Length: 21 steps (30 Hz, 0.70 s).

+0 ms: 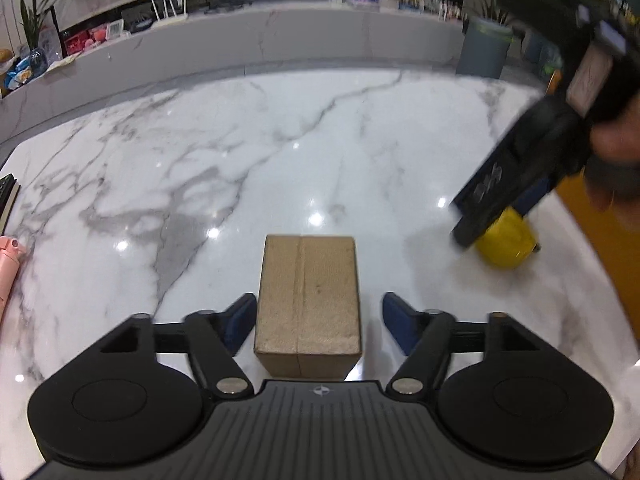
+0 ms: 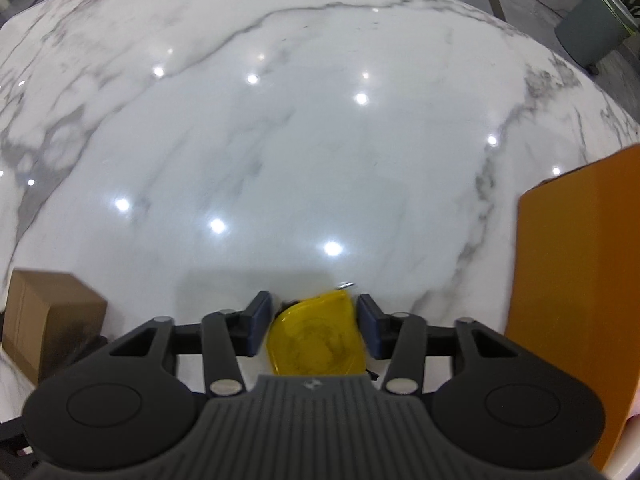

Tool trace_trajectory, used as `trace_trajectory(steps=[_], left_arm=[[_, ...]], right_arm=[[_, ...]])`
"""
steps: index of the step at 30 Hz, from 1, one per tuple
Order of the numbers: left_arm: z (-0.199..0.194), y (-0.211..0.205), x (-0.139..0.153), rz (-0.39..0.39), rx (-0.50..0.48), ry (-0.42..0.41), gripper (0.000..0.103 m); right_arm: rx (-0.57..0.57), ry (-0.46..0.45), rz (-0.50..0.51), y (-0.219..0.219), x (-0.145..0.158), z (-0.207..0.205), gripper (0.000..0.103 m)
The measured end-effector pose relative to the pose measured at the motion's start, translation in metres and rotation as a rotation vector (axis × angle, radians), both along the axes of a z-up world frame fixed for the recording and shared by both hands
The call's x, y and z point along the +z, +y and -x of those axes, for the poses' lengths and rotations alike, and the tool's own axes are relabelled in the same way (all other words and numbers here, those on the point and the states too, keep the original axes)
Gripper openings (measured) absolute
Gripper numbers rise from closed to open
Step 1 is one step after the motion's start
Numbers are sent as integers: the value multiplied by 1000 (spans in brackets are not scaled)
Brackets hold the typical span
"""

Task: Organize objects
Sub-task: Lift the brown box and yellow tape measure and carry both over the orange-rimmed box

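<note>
A small brown cardboard box (image 1: 308,300) stands on the white marble table (image 1: 240,160), between the blue pads of my left gripper (image 1: 319,300). That gripper is open, with a clear gap at the right pad. The same box (image 2: 44,320) shows at the lower left of the right wrist view. A yellow, rounded object (image 2: 316,340) sits on the table between the pads of my right gripper (image 2: 313,298), which stand just off its sides. From the left wrist view the yellow object (image 1: 506,244) lies under the blurred right gripper body (image 1: 500,184), held by a hand.
A tall orange box (image 2: 580,280) stands close on the right of the yellow object. A pink item (image 1: 8,268) and a dark book (image 1: 6,196) lie at the table's left edge. A grey bin (image 1: 484,48) stands on the floor beyond the table.
</note>
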State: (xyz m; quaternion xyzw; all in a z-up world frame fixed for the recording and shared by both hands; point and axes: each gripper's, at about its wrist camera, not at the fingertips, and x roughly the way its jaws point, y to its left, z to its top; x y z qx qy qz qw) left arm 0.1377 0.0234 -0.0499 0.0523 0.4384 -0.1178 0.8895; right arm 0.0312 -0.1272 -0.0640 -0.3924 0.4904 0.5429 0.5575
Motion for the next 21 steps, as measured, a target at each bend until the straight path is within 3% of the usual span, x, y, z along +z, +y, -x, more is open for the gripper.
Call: trace_trajectory(steps=[1,3,5,10,17,19,21], left_arm=[[1,1,1,17,-6,-6,86],[1,2,1,12,-3,-11,86],[3,2,0,3,-6,-21,78],[-2,4,0,-12,33,-16,66],[-1,2,1,-22,49,-12,60],[-1,0,2,-35,42,-14,57],[-1,-2,2,-43,36,-19,54]], right_arm=[[8,2,-6,-3,-1,2,76],[37,-17,-55,-15,-2,10,81],[66,-37,-107,-27,-3,15,87],[26,37,-182,-54,-12,8,89],[-32,29,-336,-80,-18,15,89],[-64,25,-374,-87,-22,18,98],[-86,18,-411,-90,-29,21,101]])
